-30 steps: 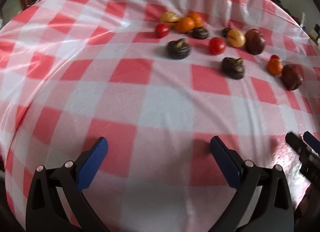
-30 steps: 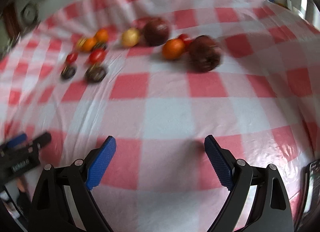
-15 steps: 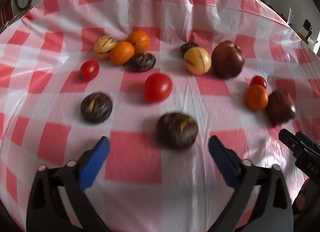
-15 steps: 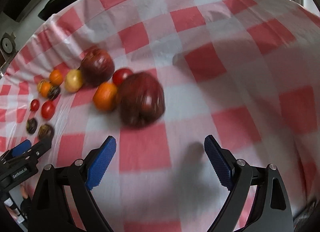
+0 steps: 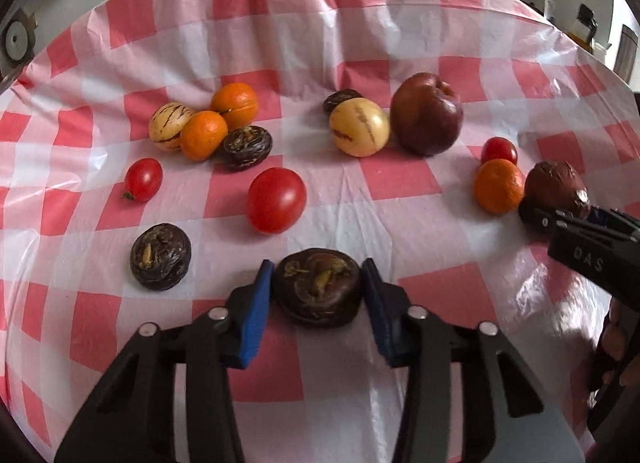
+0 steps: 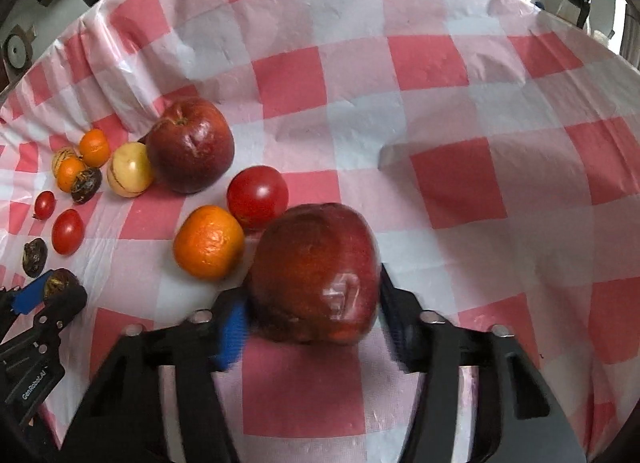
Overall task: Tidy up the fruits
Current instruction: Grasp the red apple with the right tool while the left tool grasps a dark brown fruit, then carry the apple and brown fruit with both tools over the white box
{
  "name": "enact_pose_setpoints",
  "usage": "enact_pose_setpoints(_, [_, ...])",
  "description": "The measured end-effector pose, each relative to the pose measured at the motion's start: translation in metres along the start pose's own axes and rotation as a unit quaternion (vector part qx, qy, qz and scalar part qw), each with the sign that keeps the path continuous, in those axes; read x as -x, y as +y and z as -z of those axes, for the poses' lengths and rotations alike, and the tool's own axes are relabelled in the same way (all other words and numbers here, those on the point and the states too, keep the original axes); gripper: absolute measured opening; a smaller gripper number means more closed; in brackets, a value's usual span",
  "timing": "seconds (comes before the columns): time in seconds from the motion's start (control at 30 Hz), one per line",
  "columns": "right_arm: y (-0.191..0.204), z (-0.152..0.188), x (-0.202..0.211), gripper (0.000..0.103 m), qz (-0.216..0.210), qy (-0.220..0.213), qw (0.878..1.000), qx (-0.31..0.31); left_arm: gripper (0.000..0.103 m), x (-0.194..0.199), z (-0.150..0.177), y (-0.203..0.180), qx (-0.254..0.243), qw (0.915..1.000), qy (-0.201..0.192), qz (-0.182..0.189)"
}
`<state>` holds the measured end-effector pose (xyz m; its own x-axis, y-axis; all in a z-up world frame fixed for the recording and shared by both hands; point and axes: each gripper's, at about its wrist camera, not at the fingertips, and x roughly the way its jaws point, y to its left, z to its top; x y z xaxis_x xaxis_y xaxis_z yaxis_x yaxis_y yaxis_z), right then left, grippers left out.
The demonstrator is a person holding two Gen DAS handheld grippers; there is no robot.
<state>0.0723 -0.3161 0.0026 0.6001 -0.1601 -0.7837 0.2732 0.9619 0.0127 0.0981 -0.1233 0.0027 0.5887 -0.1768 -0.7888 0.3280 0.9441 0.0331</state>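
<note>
The left hand-held gripper (image 5: 318, 295) is pinching a dark wrinkled fruit (image 5: 318, 287) sitting on the checkered counter (image 5: 400, 183), its jaws having just been closing onto it. The right hand-held gripper (image 6: 314, 315) is pinching a big red apple (image 6: 316, 271), its jaws having just been closing too. Just left of that apple an orange (image 6: 208, 241) is resting, with 1 tomato (image 6: 258, 193) behind it, and a second apple (image 6: 192, 143) is lying farther back-left.
</note>
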Motion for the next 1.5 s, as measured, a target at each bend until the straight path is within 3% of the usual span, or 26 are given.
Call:
enact_pose_setpoints(0.17, [-0.017,0.005,0.002,0.053,-0.016,-0.006,0.999,-0.04,0.044,0.006,0.004,0.011,0.022,0.9993,-0.011,0.03])
enact_pose_setpoints(0.37, [-0.033,0.01,0.004,0.053,-0.045,-0.019,0.996,-0.077,0.044,0.025,0.015,0.022,0.04,0.9983,-0.035,0.025])
enact_pose_setpoints(0.57, [-0.032,0.024,0.022,0.053,-0.06,-0.044,0.993,-0.089,0.044,0.066,0.049,0.044,0.081,0.9948,-0.061,0.008])
enact_pose_setpoints(0.83, [0.042,0.068,0.086,0.053,-0.154,-0.044,0.987,-0.03,0.044,0.133,0.112,0.083,0.124,0.9857,-0.107,-0.039])
enact_pose_setpoints(1.0, [0.095,0.099,0.127,0.053,-0.19,-0.051,0.98,0.03,0.044,0.181,0.151,0.114,0.135,0.98,-0.127,-0.072])
enact_pose_setpoints(1.33, [0.193,0.17,0.196,0.053,-0.243,-0.039,0.956,0.16,0.044,0.262,0.241,0.195,0.203,0.9613,-0.133,-0.131])
enact_pose_setpoints(1.5, [0.239,0.207,0.217,0.053,-0.268,-0.032,0.935,0.23,0.044,0.286,0.297,0.237,0.24,0.9485,-0.117,-0.17])
